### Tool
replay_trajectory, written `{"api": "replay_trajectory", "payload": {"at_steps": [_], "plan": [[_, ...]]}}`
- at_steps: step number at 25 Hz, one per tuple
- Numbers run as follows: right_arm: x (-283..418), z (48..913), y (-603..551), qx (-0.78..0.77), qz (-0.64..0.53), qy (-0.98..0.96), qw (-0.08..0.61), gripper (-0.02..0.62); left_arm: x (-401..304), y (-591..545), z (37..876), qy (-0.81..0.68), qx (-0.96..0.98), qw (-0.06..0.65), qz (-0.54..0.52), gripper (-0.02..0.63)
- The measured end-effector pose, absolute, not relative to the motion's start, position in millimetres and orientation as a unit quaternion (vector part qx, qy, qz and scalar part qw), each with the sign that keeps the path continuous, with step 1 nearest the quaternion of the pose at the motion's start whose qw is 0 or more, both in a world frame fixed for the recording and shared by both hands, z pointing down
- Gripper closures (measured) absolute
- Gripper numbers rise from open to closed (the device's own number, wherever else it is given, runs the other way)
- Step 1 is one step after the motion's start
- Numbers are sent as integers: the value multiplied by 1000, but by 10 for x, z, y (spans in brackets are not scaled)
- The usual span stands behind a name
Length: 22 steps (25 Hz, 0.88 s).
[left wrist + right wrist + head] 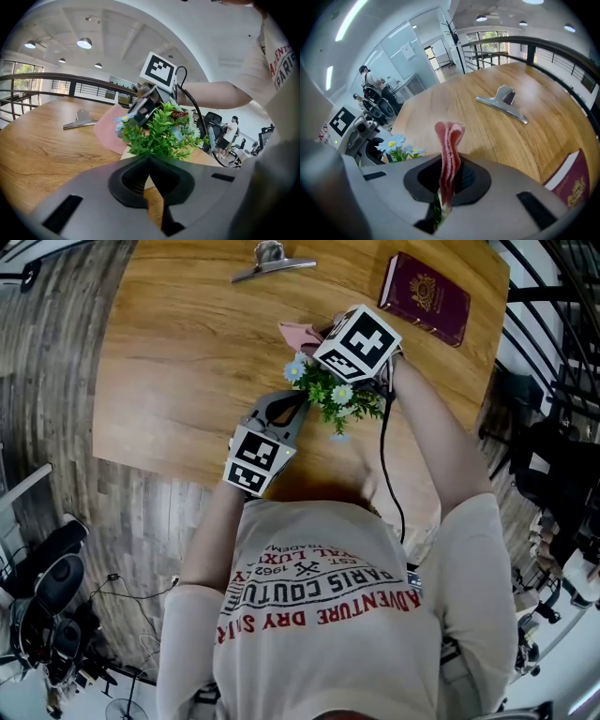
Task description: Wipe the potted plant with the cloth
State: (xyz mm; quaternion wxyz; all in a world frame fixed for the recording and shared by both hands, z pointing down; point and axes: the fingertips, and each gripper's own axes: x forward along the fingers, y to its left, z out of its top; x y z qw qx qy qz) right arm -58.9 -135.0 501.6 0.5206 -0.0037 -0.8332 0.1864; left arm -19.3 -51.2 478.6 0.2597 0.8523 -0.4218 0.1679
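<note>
Since the potted plant (337,399) looks light, its leaves frail and springy, the right gripper (446,180), pinching a fold of limp pink cloth (447,145) just beyond the plant, should stroke softly, the left gripper (149,159), jaws pressed together, just before it.

1. Left half of the counter (178,352) is bare, so there's a wide lane in from the left edge.
2. Far edge: metal clip (272,261) and maroon booklet (424,298) sit well apart, and the gap between them is clear.
3. Centre is tight. The potted plant (336,399) is boxed in by the left tongs (298,401), closed at its near-left side, and the right tongs (321,339) over its far side, clamped on the cloth (298,334).
4. A black cable (384,456) hangs along the right forearm. Cable, both arms and torso block the near approach.
</note>
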Motion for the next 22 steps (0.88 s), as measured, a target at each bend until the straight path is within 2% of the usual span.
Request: {"api": "replay_trajectory", "payload": {"at_steps": [5, 14, 22], "plan": [[-494, 4668, -1542, 63, 134, -867, 475, 559, -210, -500, 4741, -435, 849, 220, 204, 591], [-423, 3743, -1414, 132, 71, -910, 387, 558, -608, -382, 4168, -508, 828, 149, 187, 591], [-951, 3603, -967, 168, 71, -907, 380, 558, -1213, -350, 3939, -493, 844, 106, 183, 591]]}}
